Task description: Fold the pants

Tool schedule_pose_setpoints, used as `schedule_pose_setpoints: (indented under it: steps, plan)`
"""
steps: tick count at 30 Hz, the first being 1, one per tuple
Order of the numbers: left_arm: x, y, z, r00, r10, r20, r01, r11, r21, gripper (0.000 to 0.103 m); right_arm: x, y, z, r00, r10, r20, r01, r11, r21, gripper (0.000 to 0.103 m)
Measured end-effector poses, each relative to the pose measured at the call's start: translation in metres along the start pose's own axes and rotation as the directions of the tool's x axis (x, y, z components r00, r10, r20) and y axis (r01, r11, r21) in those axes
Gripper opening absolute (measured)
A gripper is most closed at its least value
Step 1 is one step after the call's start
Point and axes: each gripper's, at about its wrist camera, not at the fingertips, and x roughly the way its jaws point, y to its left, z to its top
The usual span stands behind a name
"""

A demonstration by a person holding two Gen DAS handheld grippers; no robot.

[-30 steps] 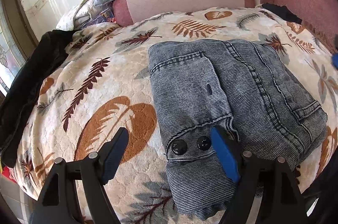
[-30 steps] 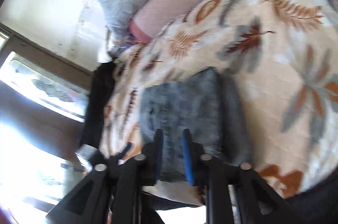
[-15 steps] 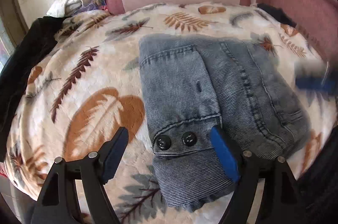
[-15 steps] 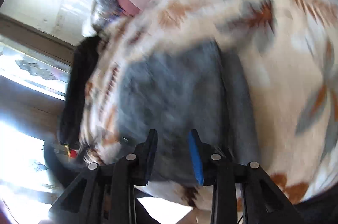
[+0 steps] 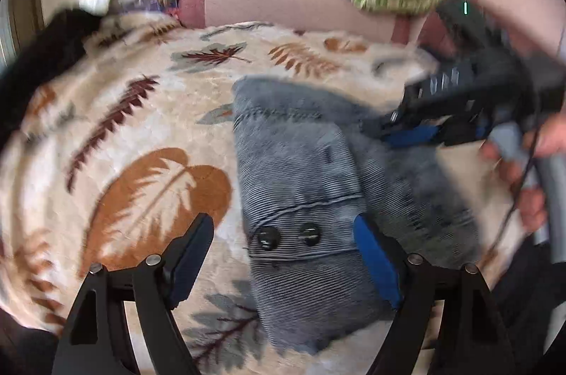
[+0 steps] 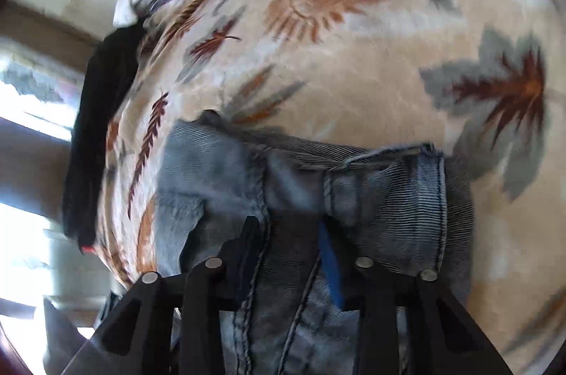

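The likeliest trouble, as I judge it, is the neat bundle coming undone: the right gripper (image 6: 288,255) hangs low over the top layer with its jaws opening, denim showing between them without being clearly pinched, and if a pad drags on a seam as it moves, the upper flap could be pulled askew or slide off the layers beneath. The left gripper (image 5: 283,262) stands spread wide just above the near edge, holding nothing; a careless dip there could snag the buttoned flap. The soft leaf-patterned cream fleece blanket (image 5: 148,113) on the bed may also bunch and carry the bundle with it. The washed blue-grey ribbed denim pants (image 5: 318,184) lie in the middle of that blanket as a compact folded rectangle, several layers thick, with a pocket flap bearing two dark round buttons (image 5: 286,235) near the left gripper and heavy stitched seams running across the top. The edges look fairly square, though motion blur hides the far side.
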Motion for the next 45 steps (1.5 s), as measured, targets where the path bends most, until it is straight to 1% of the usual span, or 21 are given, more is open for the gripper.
schedule_pose_setpoints:
  steps: [3, 5, 6, 8, 11, 13, 14, 16, 17, 18, 19, 23, 25, 28, 29, 31, 35, 38, 40, 42, 45]
  plan:
    - [-0.02, 0.037, 0.005, 0.995, -0.052, 0.085, 0.067, 0.979, -0.19, 0.082, -0.023, 0.031, 0.012, 0.996, -0.068, 0.052, 0.073, 0.993, -0.095, 0.043]
    - [-0.016, 0.063, 0.005, 0.993, -0.098, 0.073, 0.115, 0.946, -0.303, 0.082, -0.031, 0.059, 0.027, 0.988, -0.117, 0.099, 0.133, 0.977, -0.167, 0.063]
    - [-0.009, 0.071, 0.004, 0.991, -0.124, 0.051, 0.134, 0.932, -0.337, 0.082, -0.029, 0.071, 0.035, 0.983, -0.142, 0.113, 0.163, 0.965, -0.206, 0.079]
    - [0.007, 0.083, 0.0, 0.981, -0.194, 0.0, 0.177, 0.894, -0.411, 0.082, -0.02, 0.1, 0.049, 0.977, -0.182, 0.115, 0.208, 0.936, -0.284, 0.083]
    - [0.025, 0.077, -0.005, 0.961, -0.27, -0.064, 0.216, 0.874, -0.435, 0.082, 0.021, 0.143, 0.075, 0.962, -0.273, 0.009, 0.254, 0.88, -0.401, 0.085]
    - [0.028, 0.069, -0.005, 0.958, -0.28, -0.071, 0.227, 0.882, -0.412, 0.082, 0.06, 0.165, 0.083, 0.93, -0.359, -0.081, 0.277, 0.828, -0.487, 0.085]
    - [0.029, 0.063, -0.004, 0.957, -0.28, -0.077, 0.229, 0.891, -0.391, 0.082, 0.066, 0.165, 0.082, 0.918, -0.389, -0.08, 0.299, 0.809, -0.505, 0.085]
    - [0.032, 0.059, -0.003, 0.954, -0.287, -0.081, 0.237, 0.894, -0.38, 0.082, 0.092, 0.165, 0.088, 0.869, -0.486, -0.098, 0.37, 0.767, -0.524, 0.085]
    - [0.034, 0.058, -0.003, 0.955, -0.285, -0.085, 0.234, 0.896, -0.378, 0.082, 0.104, 0.161, 0.09, 0.861, -0.488, -0.144, 0.356, 0.78, -0.514, 0.084]
    - [0.034, 0.056, -0.003, 0.956, -0.282, -0.084, 0.233, 0.899, -0.371, 0.082, 0.115, 0.153, 0.09, 0.85, -0.481, -0.213, 0.331, 0.804, -0.495, 0.062]
    - [0.033, 0.055, -0.002, 0.957, -0.278, -0.086, 0.23, 0.904, -0.361, 0.082, 0.119, 0.149, 0.089, 0.846, -0.471, -0.251, 0.309, 0.816, -0.489, 0.025]
    - [0.034, 0.041, -0.001, 0.967, -0.237, -0.095, 0.199, 0.932, -0.302, 0.082, 0.101, 0.133, 0.092, 0.894, -0.383, -0.233, 0.267, 0.873, -0.409, 0.02]
    - [0.035, 0.035, 0.0, 0.969, -0.226, -0.096, 0.19, 0.939, -0.285, 0.082, 0.085, 0.114, 0.097, 0.931, -0.296, -0.213, 0.226, 0.927, -0.298, 0.02]
    - [0.038, 0.03, 0.0, 0.97, -0.223, -0.097, 0.189, 0.944, -0.272, 0.082, 0.066, 0.085, 0.098, 0.965, -0.218, -0.147, 0.196, 0.969, -0.147, 0.021]
    - [0.038, 0.03, 0.0, 0.971, -0.221, -0.095, 0.188, 0.945, -0.267, 0.082, 0.061, 0.077, 0.098, 0.97, -0.213, -0.12, 0.2, 0.974, -0.109, 0.022]
    - [0.038, 0.03, -0.001, 0.971, -0.218, -0.095, 0.186, 0.946, -0.264, 0.082, 0.042, 0.065, 0.096, 0.953, -0.301, -0.006, 0.3, 0.95, -0.086, 0.024]
    - [0.034, 0.03, -0.007, 0.974, -0.212, -0.083, 0.184, 0.948, -0.259, 0.082, -0.002, 0.053, 0.072, 0.985, -0.164, 0.059, 0.168, 0.983, -0.069, 0.026]
    - [0.032, 0.032, -0.007, 0.974, -0.21, -0.081, 0.183, 0.948, -0.262, 0.082, -0.006, 0.062, 0.042, 0.996, -0.084, 0.038, 0.088, 0.988, -0.126, 0.033]
    - [0.03, 0.034, -0.009, 0.974, -0.212, -0.078, 0.185, 0.947, -0.264, 0.082, -0.001, 0.049, 0.016, 0.989, -0.143, 0.027, 0.145, 0.976, -0.161, 0.052]
    - [0.03, 0.035, -0.01, 0.974, -0.213, -0.075, 0.186, 0.946, -0.267, 0.082, 0.018, 0.022, -0.004, 0.971, -0.239, -0.012, 0.233, 0.958, -0.164, 0.054]
    - [0.027, 0.034, -0.012, 0.976, -0.205, -0.074, 0.18, 0.949, -0.259, 0.082, 0.004, 0.012, -0.017, 0.983, -0.181, 0.04, 0.185, 0.971, -0.151, 0.052]
